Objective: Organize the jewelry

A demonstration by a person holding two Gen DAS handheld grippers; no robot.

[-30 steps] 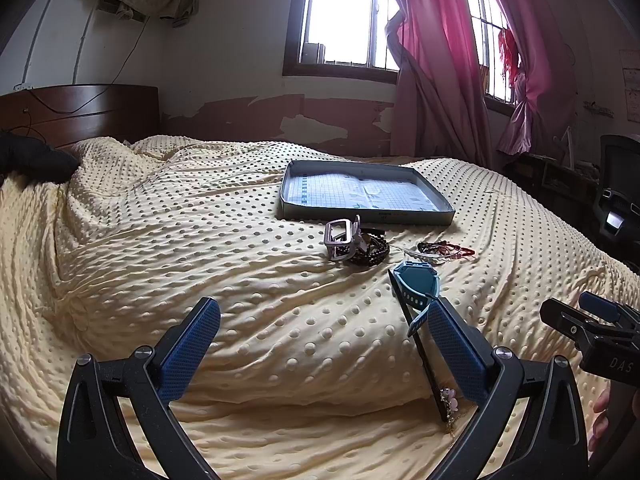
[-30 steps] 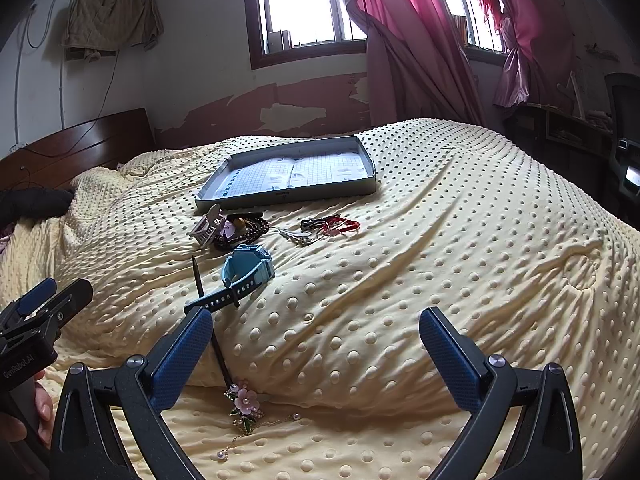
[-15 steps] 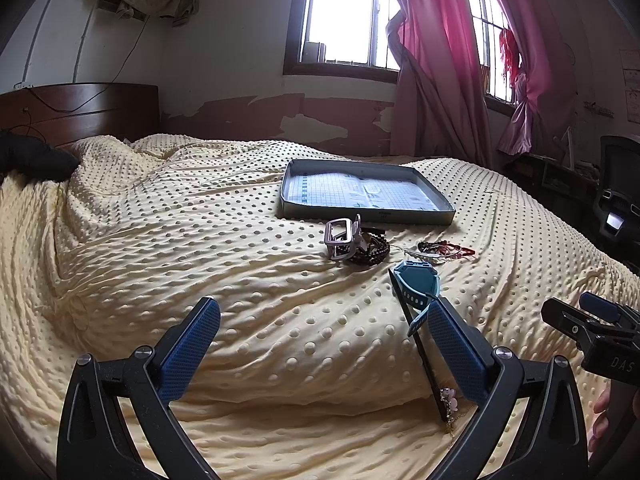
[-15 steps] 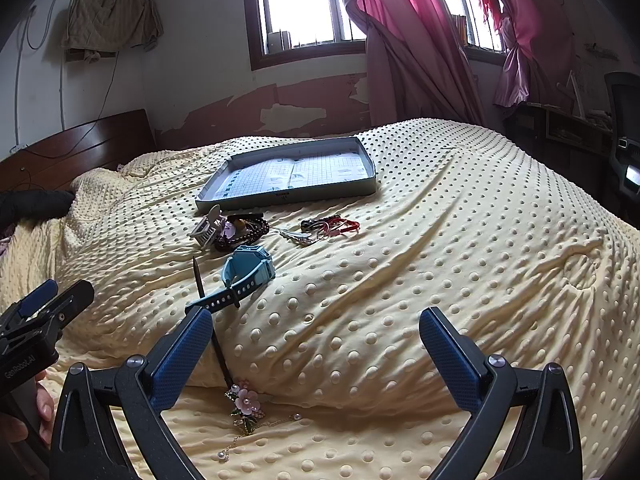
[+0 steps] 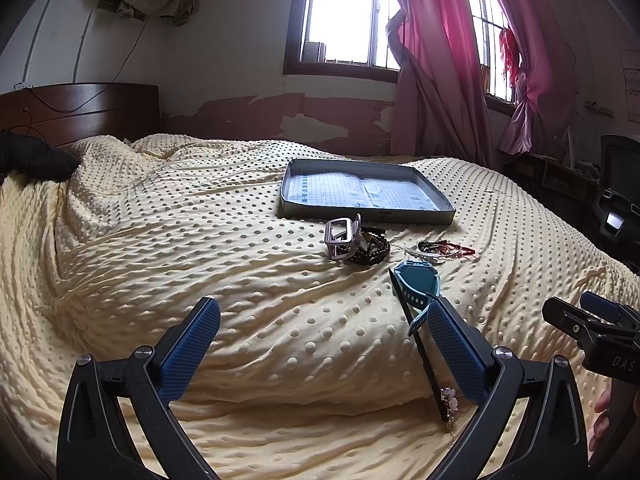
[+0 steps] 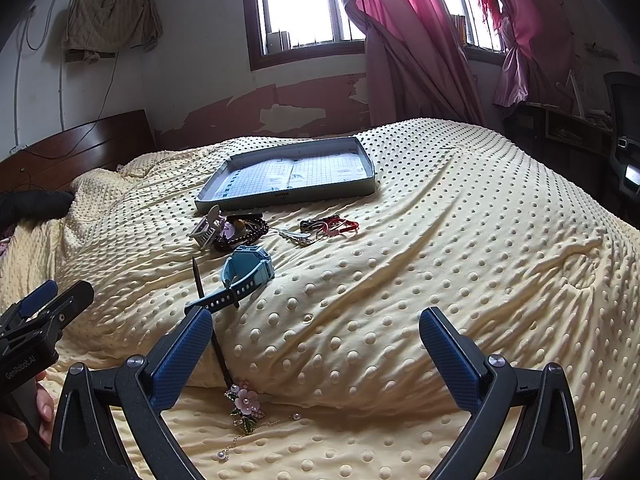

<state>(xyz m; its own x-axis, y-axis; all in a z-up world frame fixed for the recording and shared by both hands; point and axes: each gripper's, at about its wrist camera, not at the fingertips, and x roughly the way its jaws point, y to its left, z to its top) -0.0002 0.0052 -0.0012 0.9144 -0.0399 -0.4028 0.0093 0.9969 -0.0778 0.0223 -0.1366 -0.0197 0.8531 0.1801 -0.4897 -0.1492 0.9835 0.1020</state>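
Right wrist view: the jewelry lies loose on the yellow blanket (image 6: 460, 248), none of it in the tray (image 6: 296, 194) yet. Nearest me is the hair stick (image 6: 216, 344), its flower end (image 6: 243, 398) low by my right gripper's (image 6: 316, 354) left finger. The blue watch (image 6: 244, 276) sits just past the stick's tip, its strap crossing the stick. Farther on, just short of the tray, are the hair clip (image 6: 206, 228) against the dark beads (image 6: 240, 232), then the key (image 6: 296, 237) and the red bracelets (image 6: 332, 227).

Both tools are spread wide and hold nothing; my left gripper (image 5: 322, 350) hovers low beside the right, the stick running under its right finger.

I judge the work has not started, so the first pick is the step in hand. I would take the stick with the right gripper, closing across the shaft near the flower, where it is clear of the strap. The blanket is soft and bumpy, so I would come down shallow and pinch the shaft alone, not a fold. Lifting slowly should keep the dangling chain (image 6: 240, 440) from snagging and the watch from being dragged along.
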